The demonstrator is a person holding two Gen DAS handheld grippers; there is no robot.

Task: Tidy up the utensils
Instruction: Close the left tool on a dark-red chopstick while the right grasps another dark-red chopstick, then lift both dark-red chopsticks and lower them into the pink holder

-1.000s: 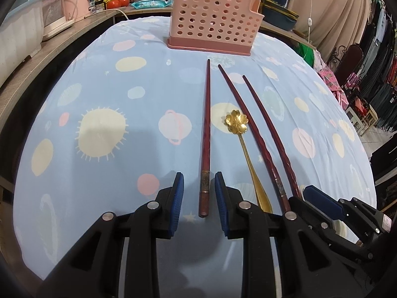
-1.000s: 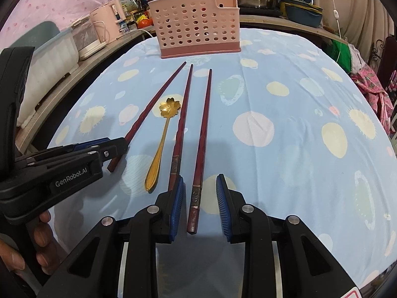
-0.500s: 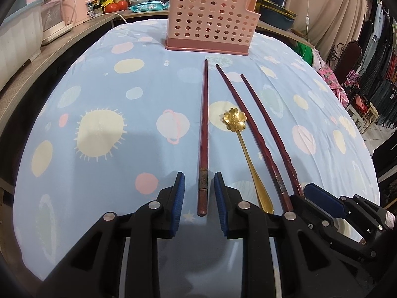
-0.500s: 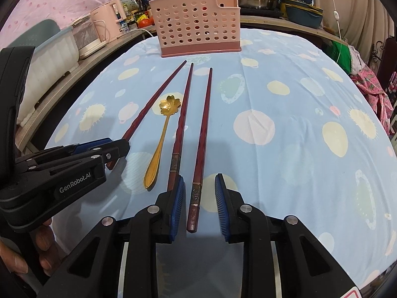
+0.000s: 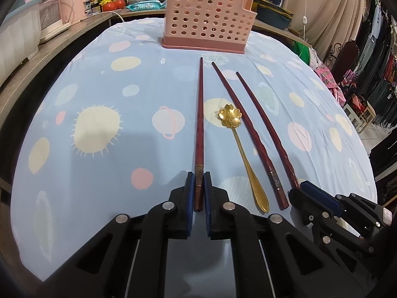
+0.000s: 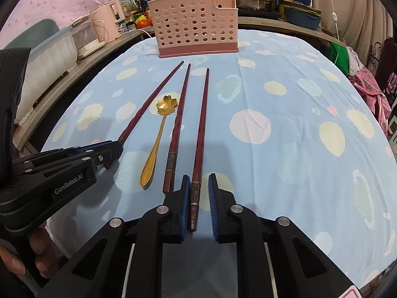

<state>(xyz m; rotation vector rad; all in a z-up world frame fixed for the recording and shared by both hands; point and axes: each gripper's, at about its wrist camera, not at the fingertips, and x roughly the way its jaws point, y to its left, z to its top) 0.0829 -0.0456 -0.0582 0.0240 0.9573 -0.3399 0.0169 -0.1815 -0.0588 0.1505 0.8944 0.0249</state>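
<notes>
The left gripper (image 5: 197, 193) is being closed on the thick end of the leftmost chopstick (image 5: 199, 124), its pads touching or nearly touching it. The right gripper (image 6: 197, 200) is being held apart around the rightmost chopstick (image 6: 202, 124), near the table's (image 6: 285, 129) front edge. With grips so far back, tips are being risked drooping, twisting or catching the pink basket (image 6: 196, 33) at the far edge.
</notes>
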